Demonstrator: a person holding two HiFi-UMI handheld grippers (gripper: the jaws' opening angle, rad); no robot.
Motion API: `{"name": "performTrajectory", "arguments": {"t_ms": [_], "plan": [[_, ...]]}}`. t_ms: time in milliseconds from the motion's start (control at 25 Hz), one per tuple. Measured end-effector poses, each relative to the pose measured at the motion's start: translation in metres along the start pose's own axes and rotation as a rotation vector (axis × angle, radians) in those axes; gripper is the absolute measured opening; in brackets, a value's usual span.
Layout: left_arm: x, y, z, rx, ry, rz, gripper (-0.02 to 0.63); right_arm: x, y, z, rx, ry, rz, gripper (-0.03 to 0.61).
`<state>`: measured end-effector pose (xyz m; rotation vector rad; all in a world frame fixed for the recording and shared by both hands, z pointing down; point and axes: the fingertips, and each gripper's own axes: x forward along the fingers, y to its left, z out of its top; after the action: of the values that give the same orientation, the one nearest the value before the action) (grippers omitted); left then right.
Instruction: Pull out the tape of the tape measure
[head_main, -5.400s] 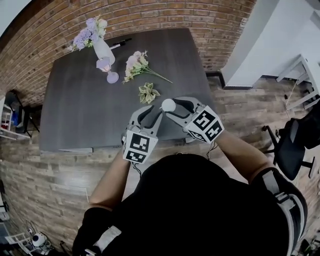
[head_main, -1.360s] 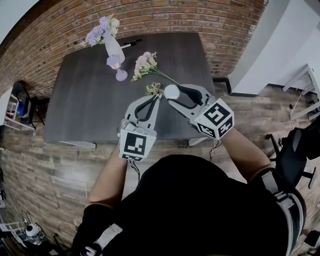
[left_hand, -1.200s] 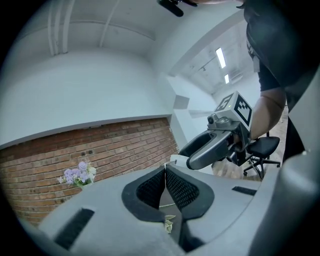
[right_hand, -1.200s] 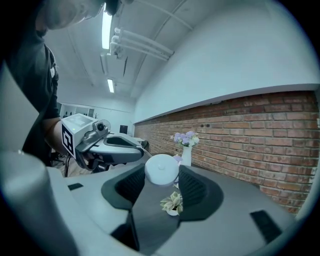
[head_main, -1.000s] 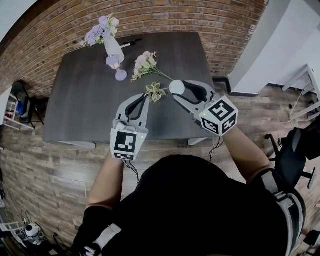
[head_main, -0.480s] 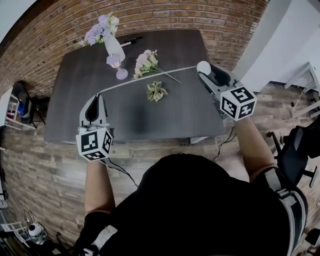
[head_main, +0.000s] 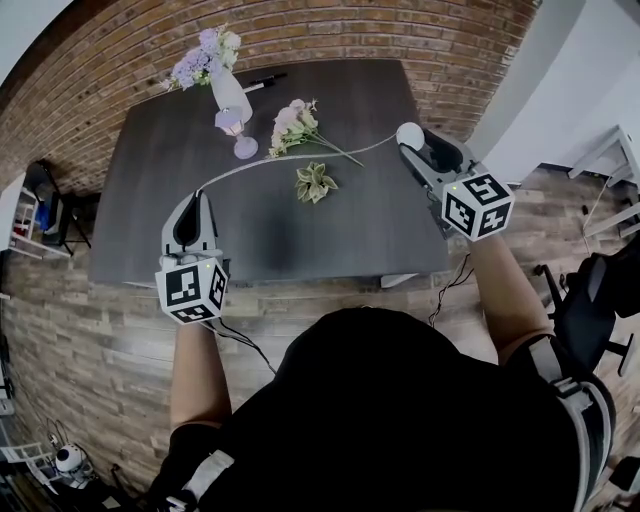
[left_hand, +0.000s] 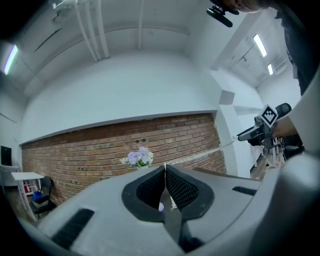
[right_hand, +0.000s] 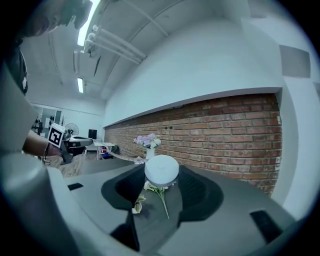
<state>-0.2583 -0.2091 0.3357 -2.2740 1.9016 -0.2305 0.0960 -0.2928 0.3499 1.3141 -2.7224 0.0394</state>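
Note:
A round white tape measure (head_main: 408, 131) sits between the jaws of my right gripper (head_main: 412, 138), which is shut on it above the dark table's (head_main: 330, 240) far right corner. Its thin pale tape (head_main: 290, 160) runs in a shallow arc over the table to my left gripper (head_main: 196, 194). That gripper is shut on the tape's end above the table's left front. In the right gripper view the tape measure (right_hand: 161, 171) fills the gap between the pads. In the left gripper view the pads (left_hand: 176, 186) meet edge to edge, and the tape (left_hand: 200, 154) leads off to the right.
On the table stand a white vase of purple flowers (head_main: 226, 92) and a small purple glass (head_main: 240, 142). A pink bouquet (head_main: 290, 124), a leafy sprig (head_main: 315, 182) and a black pen (head_main: 262, 80) lie there too. A brick wall runs behind. A black chair (head_main: 590, 290) stands at the right.
The grippers were close together over the table's front middle a second ago. They have moved far apart, left and right, drawing the tape out. In the last half second, almost nothing moved.

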Motion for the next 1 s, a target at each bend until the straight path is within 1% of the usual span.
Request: {"name": "performTrajectory", "arguments": {"t_ms": [240, 520, 680, 760, 840, 920, 1000], "plan": [[0.002, 0.001, -0.004, -0.016, 0.008, -0.001, 0.014, -0.002, 0.001, -0.005, 0.01, 0.014, -0.003, 0.208], [0.003, -0.004, -0.016, -0.027, 0.024, -0.007, 0.014, -0.004, -0.001, -0.018, 0.027, 0.035, -0.01, 0.209], [0.006, -0.009, -0.028, -0.034, 0.052, -0.008, 0.014, -0.002, -0.002, -0.03, 0.035, 0.057, -0.011, 0.209], [0.006, -0.013, -0.041, -0.026, 0.084, -0.008, 0.014, -0.001, -0.002, -0.043, 0.036, 0.084, -0.017, 0.209], [0.007, -0.02, -0.064, -0.015, 0.138, -0.023, 0.014, 0.002, -0.001, -0.066, 0.038, 0.133, -0.026, 0.209], [0.007, -0.033, -0.094, -0.033, 0.213, -0.052, 0.014, 0.005, 0.001, -0.1, 0.054, 0.203, -0.036, 0.209], [0.005, -0.047, -0.127, -0.065, 0.295, -0.086, 0.014, 0.005, 0.002, -0.14, 0.104, 0.28, -0.059, 0.209]]}}
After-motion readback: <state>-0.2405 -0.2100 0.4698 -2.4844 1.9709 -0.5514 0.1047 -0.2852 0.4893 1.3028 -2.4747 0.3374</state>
